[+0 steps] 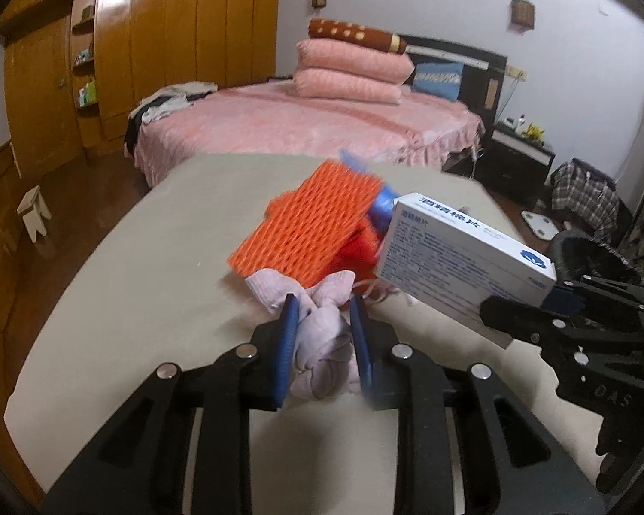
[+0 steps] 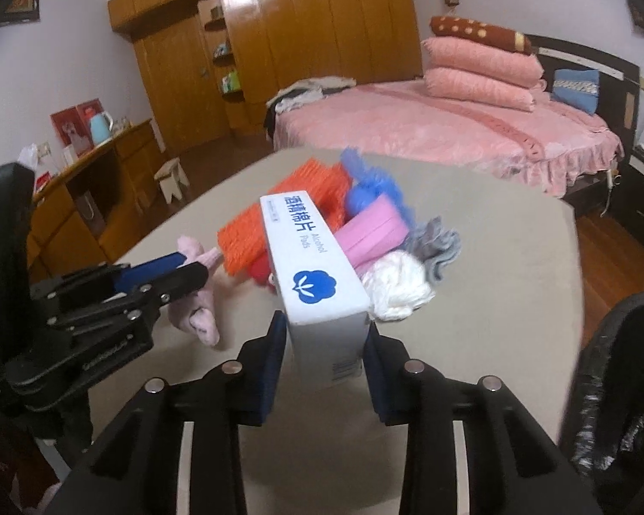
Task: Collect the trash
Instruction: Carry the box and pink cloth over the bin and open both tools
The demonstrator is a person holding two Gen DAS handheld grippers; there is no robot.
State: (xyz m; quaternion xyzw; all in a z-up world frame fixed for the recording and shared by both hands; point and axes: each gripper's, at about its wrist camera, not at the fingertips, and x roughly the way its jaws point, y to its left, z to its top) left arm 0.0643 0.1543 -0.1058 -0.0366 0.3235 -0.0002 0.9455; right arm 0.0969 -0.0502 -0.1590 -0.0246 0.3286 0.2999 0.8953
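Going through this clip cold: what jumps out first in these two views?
The white alcohol pads box, clamped between the right gripper pads, fills the middle of the right wrist view. Left of it, the left gripper pinches a knotted pale pink cloth. Behind both, on the beige table, lies a bright heap led by an orange foam net.

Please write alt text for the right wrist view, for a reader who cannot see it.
The right gripper grips a white alcohol pads box above a beige table. At left, the left gripper holds a pink cloth. Behind lie orange foam net and other scraps; a pink bed stands beyond.
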